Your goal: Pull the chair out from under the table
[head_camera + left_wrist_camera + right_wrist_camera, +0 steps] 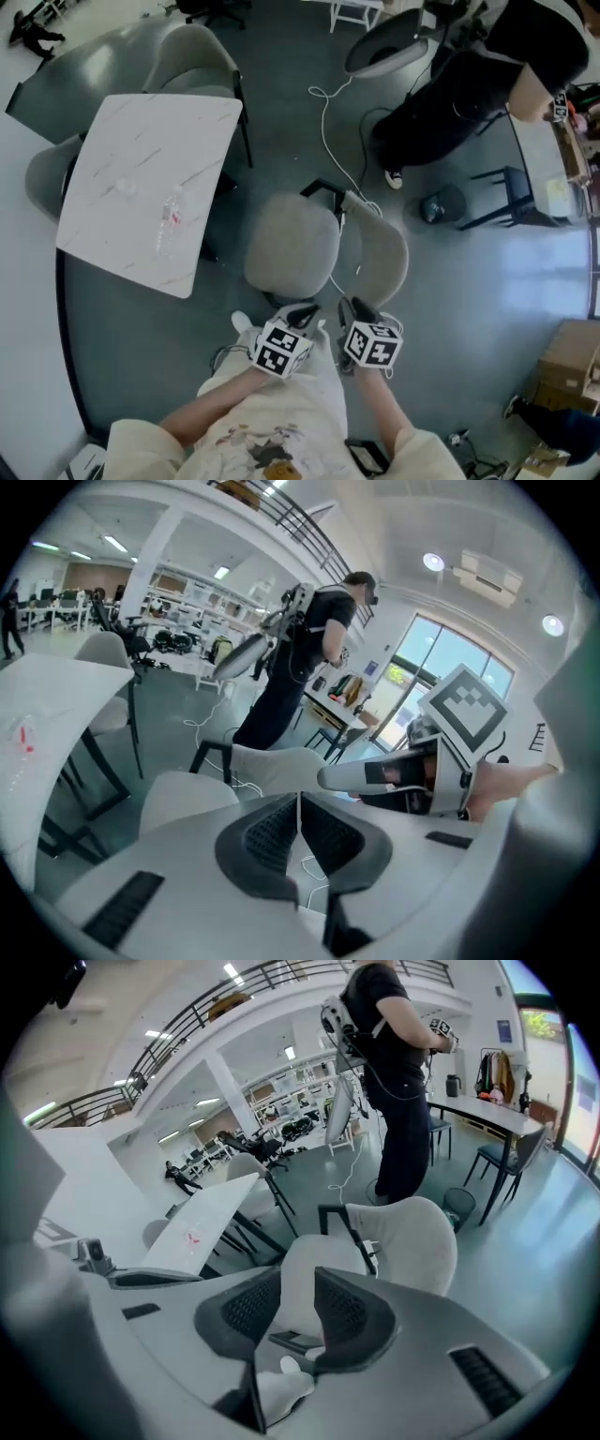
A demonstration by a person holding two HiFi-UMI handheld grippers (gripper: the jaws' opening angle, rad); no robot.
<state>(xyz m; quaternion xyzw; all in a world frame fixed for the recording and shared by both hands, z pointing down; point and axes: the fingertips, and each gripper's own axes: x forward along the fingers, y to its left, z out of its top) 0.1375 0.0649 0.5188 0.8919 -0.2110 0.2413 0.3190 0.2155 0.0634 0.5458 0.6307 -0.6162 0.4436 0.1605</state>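
Head view, one table (178,131), two grippers (302,315) (356,313)

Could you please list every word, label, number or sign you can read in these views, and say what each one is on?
No text is legible in any view.
Red label on the bottle on the table: too blurred to read.
Black-and-white squares on the marker cubes: patterns only, no letters.
The shirt print: a picture; any words are too small to read.
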